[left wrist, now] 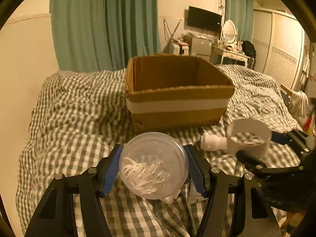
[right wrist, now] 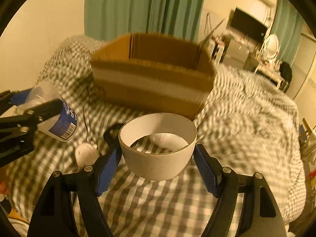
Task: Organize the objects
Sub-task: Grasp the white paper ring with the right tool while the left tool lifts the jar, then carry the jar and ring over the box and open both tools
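Cardboard box [left wrist: 177, 90] sits straight ahead of both my jaws on the checked bed [left wrist: 69, 118], open top up. My left gripper [left wrist: 153, 167] is clamped on a clear bottle [left wrist: 153, 165], its long axis pointing back toward me. My right gripper [right wrist: 158, 158] is clamped on a white ring [right wrist: 158, 148]. I judge both about equally near. Green curtains [left wrist: 102, 23] hang behind.
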A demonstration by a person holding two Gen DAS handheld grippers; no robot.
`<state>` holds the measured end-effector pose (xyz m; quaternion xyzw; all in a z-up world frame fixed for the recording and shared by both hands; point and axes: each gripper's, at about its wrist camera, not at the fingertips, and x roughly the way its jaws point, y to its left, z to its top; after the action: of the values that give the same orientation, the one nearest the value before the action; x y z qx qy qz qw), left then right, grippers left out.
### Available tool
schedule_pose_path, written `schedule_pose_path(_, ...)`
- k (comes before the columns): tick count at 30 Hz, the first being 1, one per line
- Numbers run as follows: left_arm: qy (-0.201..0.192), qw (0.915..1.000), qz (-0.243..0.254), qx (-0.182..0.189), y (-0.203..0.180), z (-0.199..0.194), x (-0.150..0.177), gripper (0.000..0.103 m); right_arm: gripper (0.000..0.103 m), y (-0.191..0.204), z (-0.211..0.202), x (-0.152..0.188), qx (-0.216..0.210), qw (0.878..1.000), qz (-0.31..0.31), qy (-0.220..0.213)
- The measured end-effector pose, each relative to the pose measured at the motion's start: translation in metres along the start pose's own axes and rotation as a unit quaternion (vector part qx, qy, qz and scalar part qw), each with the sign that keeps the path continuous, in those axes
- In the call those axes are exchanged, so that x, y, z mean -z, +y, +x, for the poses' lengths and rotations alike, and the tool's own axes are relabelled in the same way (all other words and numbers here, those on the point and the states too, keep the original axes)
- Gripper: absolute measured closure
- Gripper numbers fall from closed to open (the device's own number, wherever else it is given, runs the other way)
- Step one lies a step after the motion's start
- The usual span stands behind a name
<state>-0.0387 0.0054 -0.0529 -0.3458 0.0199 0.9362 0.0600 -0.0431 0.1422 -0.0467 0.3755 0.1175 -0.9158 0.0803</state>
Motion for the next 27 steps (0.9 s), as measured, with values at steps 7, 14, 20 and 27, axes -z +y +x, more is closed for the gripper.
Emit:
schedule_pose_path(7,-0.025,0.9997,-0.005,0.005,-0.001,-0.030,-0.018,0.037,0.028,0.000,-0.055,-0.018,0.016,0.998,-0.008,-0.058)
schedule_pose_path(14,-0.045,0.9989,0.003,0.015,-0.005,-0.043,-0.044,0.037,0.028,0.000,-0.085,-0.036,0.012,0.996,-0.012,-0.089)
schedule_pose_path(20,-0.051,0.9977,-0.019,0.040,0.006,-0.028,-0.086,0.037,0.028,-0.015,-0.077,-0.070,-0.005,0.995,0.002,-0.096)
schedule_pose_path(27,-0.056,0.9961,-0.039,0.055,0.021,0.005,-0.147,0.037,0.028,-0.039,-0.052,-0.128,-0.010,0.995,0.012,-0.095)
